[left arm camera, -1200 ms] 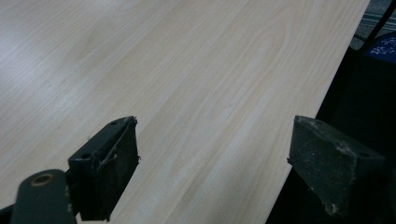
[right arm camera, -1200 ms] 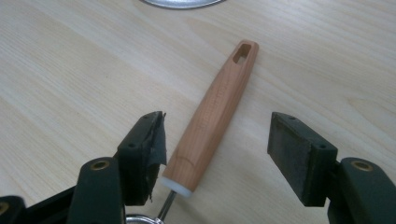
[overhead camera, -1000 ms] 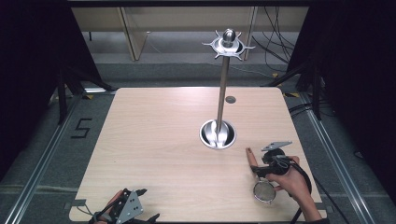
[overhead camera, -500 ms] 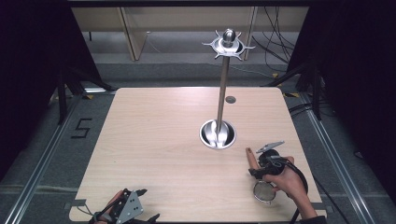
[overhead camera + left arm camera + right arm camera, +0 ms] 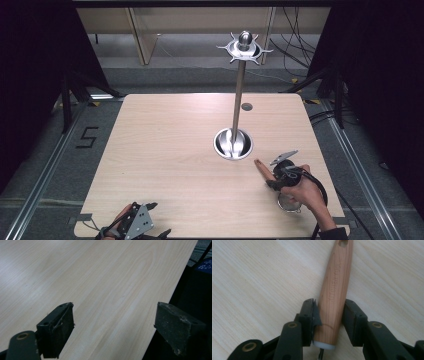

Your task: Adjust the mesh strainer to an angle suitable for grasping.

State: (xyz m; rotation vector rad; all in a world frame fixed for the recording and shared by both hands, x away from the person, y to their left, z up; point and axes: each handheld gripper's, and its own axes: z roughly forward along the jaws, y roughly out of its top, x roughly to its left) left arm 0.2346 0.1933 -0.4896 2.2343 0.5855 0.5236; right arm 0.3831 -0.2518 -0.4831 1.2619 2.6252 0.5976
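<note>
A round, tapered wooden handle (image 5: 333,293), stamped with lettering and holed near its far end, was clamped between the jaws of the right gripper (image 5: 281,170) at about 4 o'clock on the pale wood-grain table (image 5: 170,150). A mesh strainer bowl (image 5: 289,202) was seen under the hand. The left gripper (image 5: 113,327), at 7 o'clock by the near edge, was held with its jaws wide apart. A polished metal stand (image 5: 234,142) stood upright just right of centre

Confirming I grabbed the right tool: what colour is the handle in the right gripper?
Light reddish-brown wood handle, clearest in the right gripper view.
</note>
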